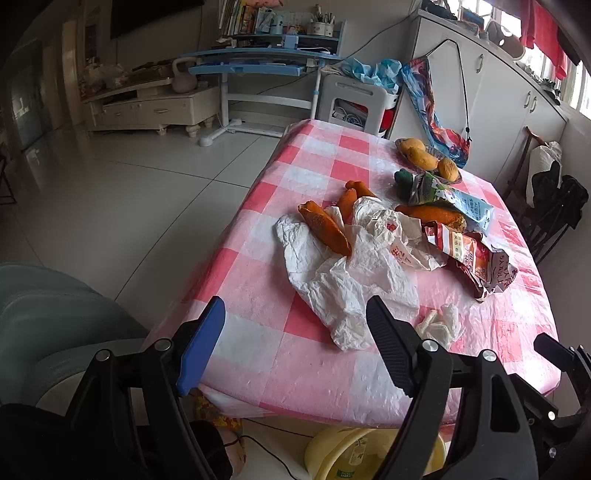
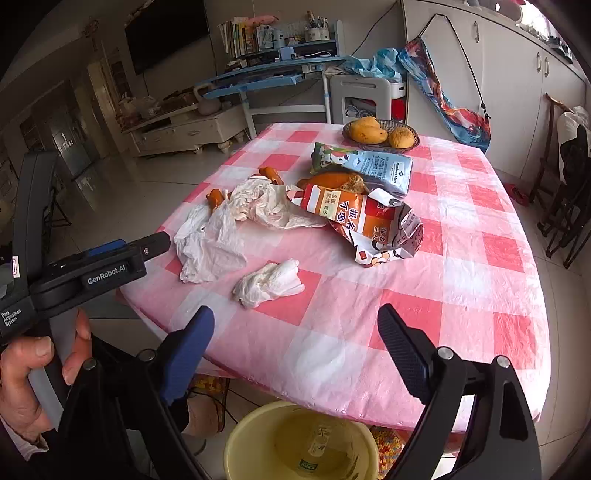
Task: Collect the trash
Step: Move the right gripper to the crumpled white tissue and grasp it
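Both grippers (image 1: 295, 314) (image 2: 295, 325) held wide open, empty; tissue (image 2: 269, 281) is best pinched mid-wad, then dropped into bucket (image 2: 236, 435).

place: home living room | cues: wall TV (image 2: 168, 31); TV cabinet (image 2: 184, 129); study desk (image 2: 266, 74); checkered dining table (image 2: 461, 258)

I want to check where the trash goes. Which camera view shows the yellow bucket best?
The right wrist view: the yellow bucket shows its open mouth and inside, under the table edge. In the left wrist view, only part of its rim shows, cut by a gripper finger.
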### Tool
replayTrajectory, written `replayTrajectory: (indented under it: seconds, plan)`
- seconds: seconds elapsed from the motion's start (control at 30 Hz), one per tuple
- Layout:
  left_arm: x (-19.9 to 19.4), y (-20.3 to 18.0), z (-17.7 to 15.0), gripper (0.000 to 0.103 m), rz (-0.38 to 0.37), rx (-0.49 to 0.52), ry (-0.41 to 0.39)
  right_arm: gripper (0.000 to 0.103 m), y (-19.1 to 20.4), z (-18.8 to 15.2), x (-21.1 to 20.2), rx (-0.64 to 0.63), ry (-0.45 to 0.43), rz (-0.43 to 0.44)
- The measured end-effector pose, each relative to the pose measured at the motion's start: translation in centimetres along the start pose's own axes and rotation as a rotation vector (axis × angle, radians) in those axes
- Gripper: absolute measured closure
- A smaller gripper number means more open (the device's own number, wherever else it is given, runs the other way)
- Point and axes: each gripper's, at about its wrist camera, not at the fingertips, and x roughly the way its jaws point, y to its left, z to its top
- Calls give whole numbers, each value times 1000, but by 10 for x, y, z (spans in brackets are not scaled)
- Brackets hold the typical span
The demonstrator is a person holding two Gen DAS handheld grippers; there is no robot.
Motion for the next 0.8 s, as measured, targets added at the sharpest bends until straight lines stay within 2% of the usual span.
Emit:
replayTrajectory:
  seconds: [0.1,0.17,0.5,0.7,0.8]
  plan:
    - [0,0,0,28,-7,-5,1,18,0,1,2,7,-11,10]
    - [1,1,0,28,-10,-11,6,23,2,2,4,0,-17,14]
    - [13,1,6,28,-27,-15,26,34,24,9,34,-64,13,33]
    - [24,-1,12,28,-26,-13,38,44,24,11,51,-76,45,26]
    - [33,-4,15,28,-34,-4,54,53,25,11,58,-91,66,25]
